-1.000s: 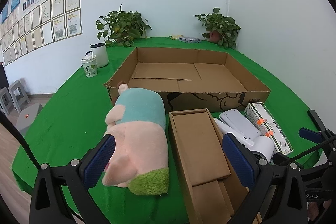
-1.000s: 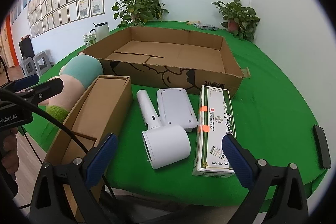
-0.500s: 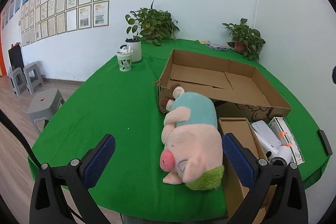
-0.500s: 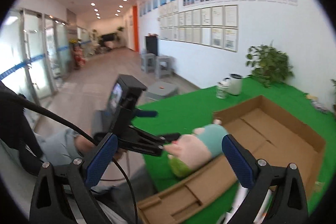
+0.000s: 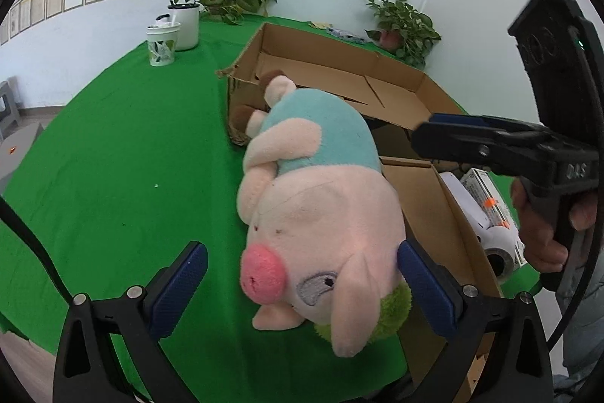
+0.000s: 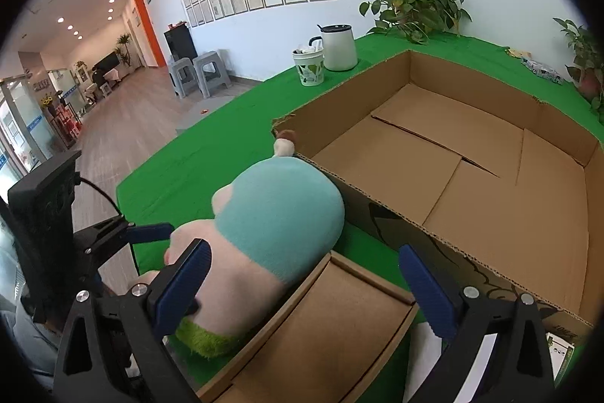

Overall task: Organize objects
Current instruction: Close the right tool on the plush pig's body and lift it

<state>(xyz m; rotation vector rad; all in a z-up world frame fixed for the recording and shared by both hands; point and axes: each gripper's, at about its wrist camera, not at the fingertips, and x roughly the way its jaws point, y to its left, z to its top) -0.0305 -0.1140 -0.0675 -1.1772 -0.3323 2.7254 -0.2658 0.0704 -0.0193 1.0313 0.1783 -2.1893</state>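
A plush pig with a teal back lies on the green table beside a small open cardboard box, its feet against the large flat cardboard box. My left gripper is open, its fingers on either side of the pig's head, not closed on it. My right gripper is open above the pig's back and the small box. The large box is empty. The right gripper also shows in the left wrist view.
A white hair dryer and a green-white carton lie right of the small box. A white kettle, a patterned cup and potted plants stand at the back. Stools stand on the floor.
My left gripper has moved in close around the pig's head. My right gripper has swung back down over the pig and the small box.
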